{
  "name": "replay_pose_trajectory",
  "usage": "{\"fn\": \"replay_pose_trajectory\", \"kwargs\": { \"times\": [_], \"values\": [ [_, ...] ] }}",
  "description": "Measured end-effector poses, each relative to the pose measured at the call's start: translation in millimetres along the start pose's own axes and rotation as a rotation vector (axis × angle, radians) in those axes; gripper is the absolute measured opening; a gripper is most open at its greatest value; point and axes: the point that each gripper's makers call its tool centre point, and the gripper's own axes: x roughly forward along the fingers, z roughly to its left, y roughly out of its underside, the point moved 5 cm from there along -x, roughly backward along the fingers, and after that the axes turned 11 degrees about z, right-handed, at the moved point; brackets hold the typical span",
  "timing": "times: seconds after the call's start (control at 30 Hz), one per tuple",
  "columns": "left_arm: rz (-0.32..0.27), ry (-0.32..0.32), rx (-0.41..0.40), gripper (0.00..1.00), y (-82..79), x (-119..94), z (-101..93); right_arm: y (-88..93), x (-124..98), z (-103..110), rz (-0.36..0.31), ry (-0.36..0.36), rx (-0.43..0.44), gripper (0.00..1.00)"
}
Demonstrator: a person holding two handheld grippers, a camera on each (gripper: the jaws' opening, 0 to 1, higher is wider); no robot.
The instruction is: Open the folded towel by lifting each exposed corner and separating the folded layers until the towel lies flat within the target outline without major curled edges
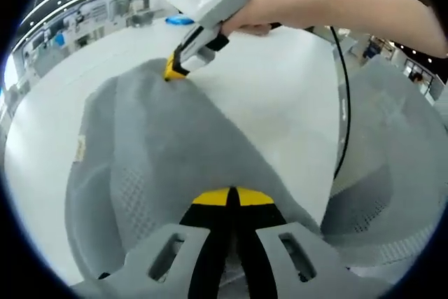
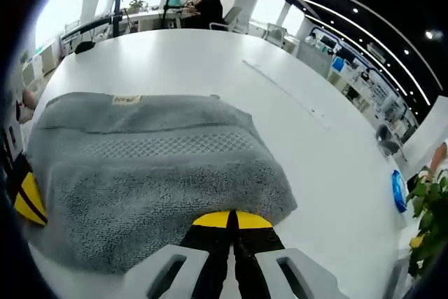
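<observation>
A grey towel lies folded on the white table. In the left gripper view my left gripper is shut on the towel's near edge, yellow tips pressed together. My right gripper comes in from the top, held by a person's hand, with its yellow tip on the far corner of the towel. In the right gripper view my right gripper is shut on the towel at its near edge. The left gripper shows at the left side of the towel. A small tan label sits on the far fold.
Grey mesh chairs stand past the table edge on the right, and a black cable hangs beside them. A blue object and a green plant lie at the right. A person sits far behind the table.
</observation>
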Motion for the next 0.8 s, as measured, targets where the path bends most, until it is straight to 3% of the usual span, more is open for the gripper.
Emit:
{"fn": "replay_pose_trajectory", "kwargs": {
  "times": [0.8],
  "values": [
    [-0.025,0.070,0.024,0.00,-10.8,11.1,-11.5,-5.1,3.9,-3.3,0.002,-0.004,-0.010,0.00]
  ]
}}
